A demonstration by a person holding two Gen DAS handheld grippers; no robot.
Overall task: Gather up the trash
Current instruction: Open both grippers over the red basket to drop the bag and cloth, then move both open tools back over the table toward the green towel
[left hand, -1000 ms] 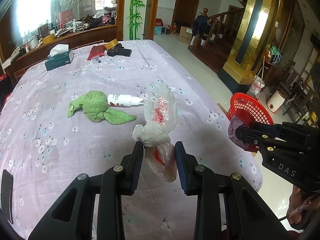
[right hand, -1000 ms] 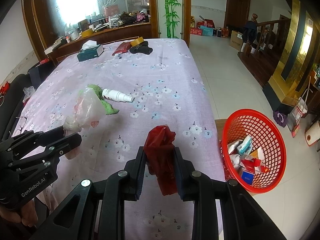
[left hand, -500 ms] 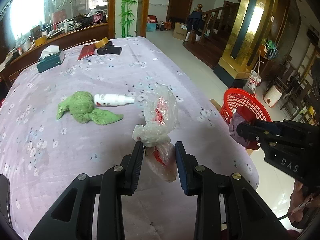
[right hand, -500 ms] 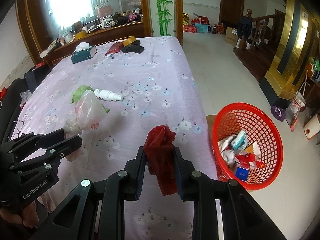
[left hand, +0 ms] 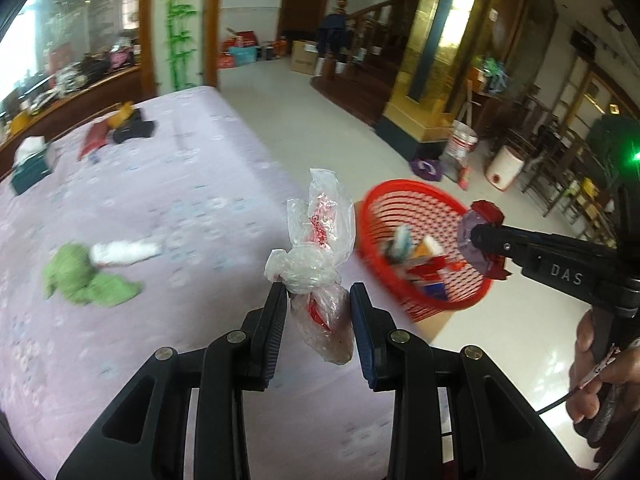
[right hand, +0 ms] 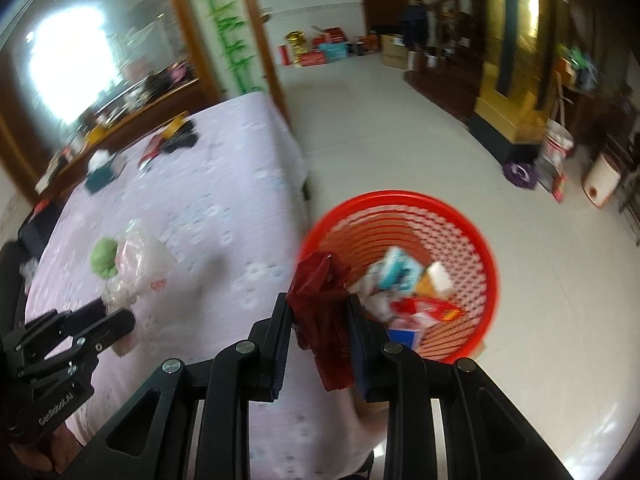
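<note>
My left gripper [left hand: 318, 294] is shut on a knotted clear plastic bag [left hand: 320, 240] with red scraps inside, held above the table's right edge. My right gripper [right hand: 319, 306] is shut on a crumpled dark red bag [right hand: 322, 300], held at the near rim of the red mesh basket [right hand: 452, 216]. That basket [left hand: 404, 204] stands on the floor beside the table and holds several wrappers and boxes. In the left wrist view the right gripper [left hand: 482, 236] hovers over the basket's right side with the red bag [left hand: 480, 218]. The left gripper [right hand: 116, 316] with its clear bag [right hand: 136, 264] shows at the left of the right wrist view.
A green cloth [left hand: 80, 276] and a white spray bottle [left hand: 124, 252] lie on the lilac flowered tablecloth [left hand: 160, 184]. A tissue box [left hand: 30, 166], a red packet and a black item sit at the far end. Buckets [left hand: 506, 166] and a purple item [left hand: 426, 168] stand on the tiled floor.
Both grippers have swung right toward the basket, each keeping its bag. The basket now sits much nearer the middle of both views; the cloth and bottle have slid left.
</note>
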